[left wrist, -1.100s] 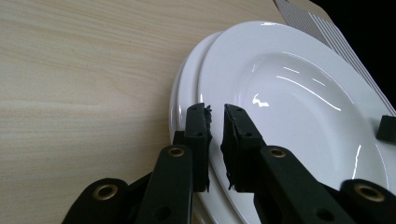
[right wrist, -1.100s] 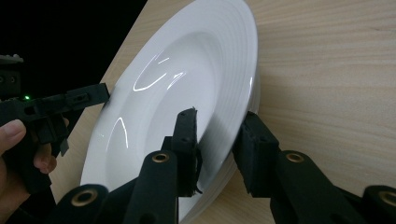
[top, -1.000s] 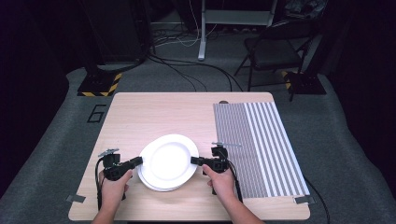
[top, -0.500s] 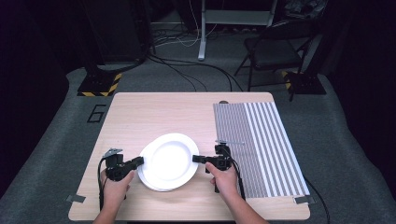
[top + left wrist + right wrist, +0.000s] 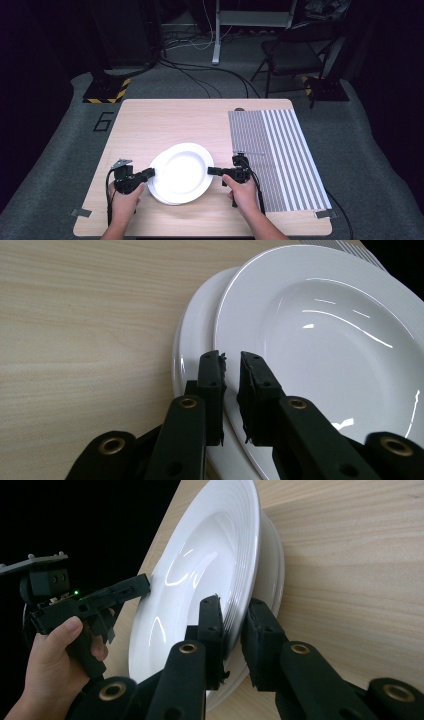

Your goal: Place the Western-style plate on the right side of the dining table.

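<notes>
The top plate point(image 5: 182, 169) sits on a second plate point(image 5: 192, 347) near the front of the table point(image 5: 165, 120) — stiff, glossy, likely slippery and breakable. Its thin rim is the only hold, and the left gripper point(image 5: 148, 173) and right gripper point(image 5: 212, 170) are each clamped on it at opposite edges — level, even lifting looks wise.

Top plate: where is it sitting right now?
In the high view the top plate sits near the table's front edge on a second plate, between the left claw and right claw.
</notes>
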`<state>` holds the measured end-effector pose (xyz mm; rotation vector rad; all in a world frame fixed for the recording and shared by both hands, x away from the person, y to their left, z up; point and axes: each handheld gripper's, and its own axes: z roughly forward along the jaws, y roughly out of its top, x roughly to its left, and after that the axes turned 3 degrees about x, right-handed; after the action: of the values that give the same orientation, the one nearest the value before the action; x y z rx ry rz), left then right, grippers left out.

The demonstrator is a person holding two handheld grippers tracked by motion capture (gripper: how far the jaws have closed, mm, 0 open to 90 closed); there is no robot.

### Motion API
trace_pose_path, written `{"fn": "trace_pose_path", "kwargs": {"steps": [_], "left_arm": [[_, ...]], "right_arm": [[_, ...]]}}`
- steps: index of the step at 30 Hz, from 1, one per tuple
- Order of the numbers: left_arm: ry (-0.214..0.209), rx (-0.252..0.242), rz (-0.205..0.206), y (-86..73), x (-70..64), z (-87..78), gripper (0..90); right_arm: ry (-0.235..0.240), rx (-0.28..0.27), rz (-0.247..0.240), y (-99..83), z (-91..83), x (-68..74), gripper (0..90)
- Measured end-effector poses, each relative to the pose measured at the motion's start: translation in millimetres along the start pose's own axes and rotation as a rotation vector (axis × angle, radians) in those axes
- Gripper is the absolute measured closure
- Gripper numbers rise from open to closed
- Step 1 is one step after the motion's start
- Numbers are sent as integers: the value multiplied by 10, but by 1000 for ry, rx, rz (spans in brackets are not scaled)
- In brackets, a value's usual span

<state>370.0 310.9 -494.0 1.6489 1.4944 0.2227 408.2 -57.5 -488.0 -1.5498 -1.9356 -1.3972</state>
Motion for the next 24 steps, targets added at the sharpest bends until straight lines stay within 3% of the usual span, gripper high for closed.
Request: {"fn": "trace_pose_path", "kwargs": {"steps": [11, 16, 24], "left_arm": [[5, -2, 2, -1, -11, 4, 801], [4, -2, 0, 2, -21, 14, 800], [-8, 8, -1, 16, -55, 51, 719]], "right_arm": [[15, -5, 1, 19, -93, -3, 798], [0, -25, -7, 56, -166, 19, 800], [8, -40, -5, 55, -209, 20, 804]]}}
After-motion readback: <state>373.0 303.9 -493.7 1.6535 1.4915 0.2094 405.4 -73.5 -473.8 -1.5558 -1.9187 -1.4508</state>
